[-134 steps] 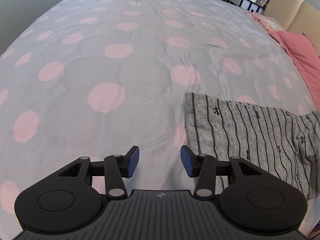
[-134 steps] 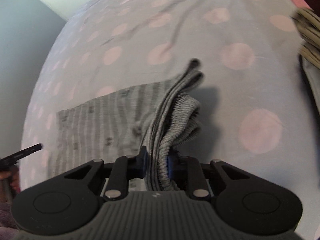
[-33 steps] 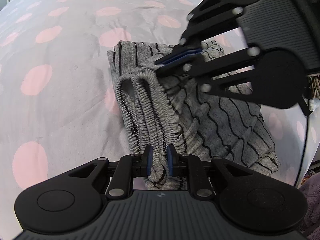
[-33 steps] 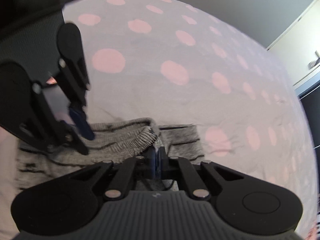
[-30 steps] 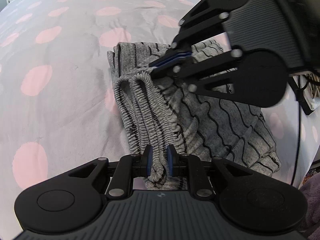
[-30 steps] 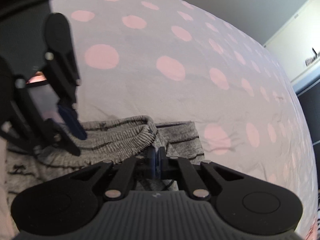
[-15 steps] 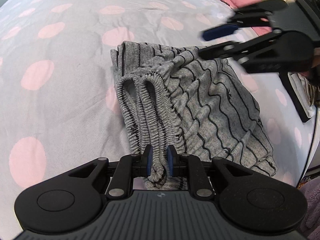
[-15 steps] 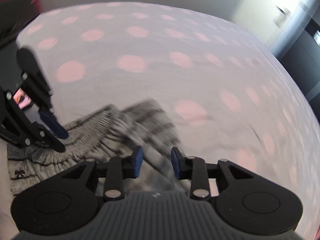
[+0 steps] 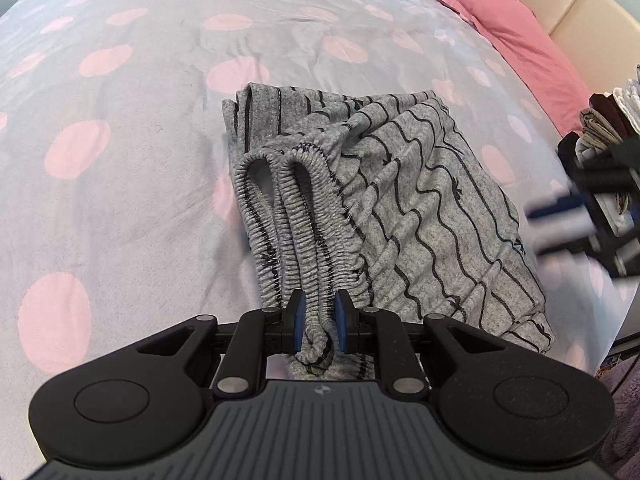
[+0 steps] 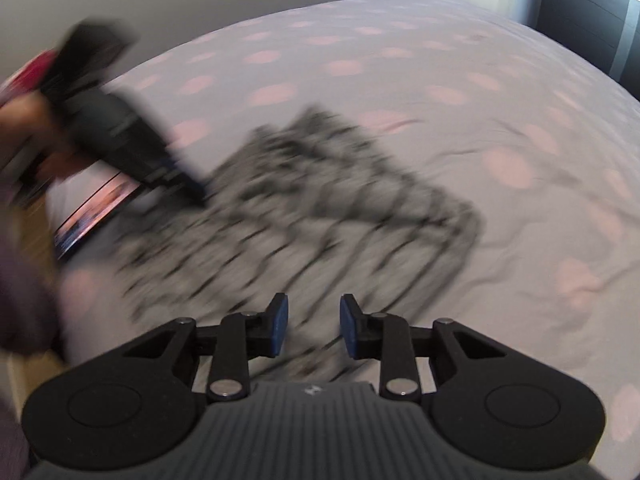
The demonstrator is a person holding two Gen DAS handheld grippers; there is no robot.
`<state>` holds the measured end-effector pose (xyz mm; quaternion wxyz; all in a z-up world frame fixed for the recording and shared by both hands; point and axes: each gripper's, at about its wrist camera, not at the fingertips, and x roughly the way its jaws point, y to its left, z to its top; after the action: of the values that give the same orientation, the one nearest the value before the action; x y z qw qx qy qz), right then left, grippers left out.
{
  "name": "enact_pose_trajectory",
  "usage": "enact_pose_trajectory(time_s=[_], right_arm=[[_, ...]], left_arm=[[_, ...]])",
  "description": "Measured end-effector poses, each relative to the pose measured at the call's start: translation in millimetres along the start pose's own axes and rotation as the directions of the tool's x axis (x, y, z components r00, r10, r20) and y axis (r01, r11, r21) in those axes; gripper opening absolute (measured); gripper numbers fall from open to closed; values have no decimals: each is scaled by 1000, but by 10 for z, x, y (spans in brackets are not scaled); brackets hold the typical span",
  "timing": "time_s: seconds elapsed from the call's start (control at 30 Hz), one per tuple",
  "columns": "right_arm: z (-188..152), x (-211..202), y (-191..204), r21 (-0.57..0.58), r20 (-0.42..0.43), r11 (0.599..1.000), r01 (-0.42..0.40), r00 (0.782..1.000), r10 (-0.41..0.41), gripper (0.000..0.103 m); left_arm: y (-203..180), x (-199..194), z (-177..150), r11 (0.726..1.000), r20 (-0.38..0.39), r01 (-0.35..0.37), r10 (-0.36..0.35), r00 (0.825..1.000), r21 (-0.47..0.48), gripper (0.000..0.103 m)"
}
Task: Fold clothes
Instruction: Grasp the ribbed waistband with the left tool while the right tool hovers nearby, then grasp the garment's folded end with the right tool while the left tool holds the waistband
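Our left gripper [image 9: 318, 324] pinches the elastic waistband of the grey striped trousers [image 9: 400, 208], folded on the spotted bedspread [image 9: 120, 120]. Our right gripper [image 10: 310, 330], empty, jaws closing, needs a new hold before we fold again.

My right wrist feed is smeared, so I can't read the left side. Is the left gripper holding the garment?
Observer: Yes. The left gripper is shut on the garment, pinching its elastic waistband.
Operator: Does the waistband lie flat?
Observer: No. It is bunched into two loops ahead of the pads.
Operator: Anything behind my gripper?
Observer: A pile of clothes shows past the right gripper, whose jaws are closing with nothing between them.
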<state>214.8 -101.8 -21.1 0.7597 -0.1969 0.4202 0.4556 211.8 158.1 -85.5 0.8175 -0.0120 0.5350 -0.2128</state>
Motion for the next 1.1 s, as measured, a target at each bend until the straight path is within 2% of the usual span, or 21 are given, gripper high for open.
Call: enact_pose_trajectory(time_s=[0.1, 0.17, 0.3, 0.33, 0.37, 0.53, 0.67, 0.8, 0.9, 0.93, 0.97, 1.0, 1.03, 1.07, 1.1], right_arm=[[-147, 12, 196, -111, -61, 993, -41, 998, 34, 31], [-265, 31, 278, -163, -84, 986, -39, 996, 25, 31], [-454, 89, 304, -151, -40, 988, -41, 999, 35, 29], [-483, 120, 311, -152, -26, 988, -35, 999, 32, 14], [-500, 119, 317, -153, -18, 987, -49, 999, 47, 5], [-558, 11, 339, -177, -22, 969, -170, 985, 169, 5], [-610, 5, 262, -115, -23, 967, -228, 974, 227, 4], [-635, -62, 161, -52, 30, 972, -231, 972, 233, 6], [-629, -189, 54, -4, 88, 948, -318, 944, 317, 9], [-628, -229, 40, -2, 111, 946, -323, 940, 322, 15], [-624, -250, 19, 10, 132, 951, -308, 943, 304, 20], [-620, -267, -4, 26, 151, 957, -290, 947, 283, 30], [-620, -266, -46, 53, 164, 966, -251, 957, 240, 33], [-621, -261, -93, 83, 174, 975, -209, 966, 192, 33], [-627, -233, -158, 134, 170, 977, -165, 975, 141, 35]], left_arm=[[-9, -7, 6, 1000, -1, -5, 5, 1000, 2, 14], [-16, -10, 11, 1000, -2, -10, 10, 1000, 4, 14], [-36, -5, 20, 1000, -7, -22, 22, 1000, 15, 14], [-40, -2, 23, 1000, -9, -25, 25, 1000, 17, 14], [-39, 1, 26, 999, -11, -27, 27, 1000, 17, 14], [-24, 16, 37, 999, -19, -27, 27, 999, 18, 15], [-16, 13, 51, 999, -29, -26, 26, 999, 24, 15], [14, -34, 65, 1000, -42, -25, 26, 999, 11, 15], [4, -107, 98, 999, -40, -49, 49, 998, 3, 18], [-17, -138, 112, 997, -33, -72, 72, 997, 10, 19], [-40, -169, 125, 995, -23, -103, 103, 994, 19, 19], [-56, -197, 134, 992, -14, -125, 125, 992, 26, 19], [-56, -225, 139, 991, -4, -128, 129, 992, 22, 19], [-39, -251, 137, 993, 8, -117, 117, 993, 4, 23], [-15, -268, 131, 995, 21, -98, 99, 995, -22, 35]])
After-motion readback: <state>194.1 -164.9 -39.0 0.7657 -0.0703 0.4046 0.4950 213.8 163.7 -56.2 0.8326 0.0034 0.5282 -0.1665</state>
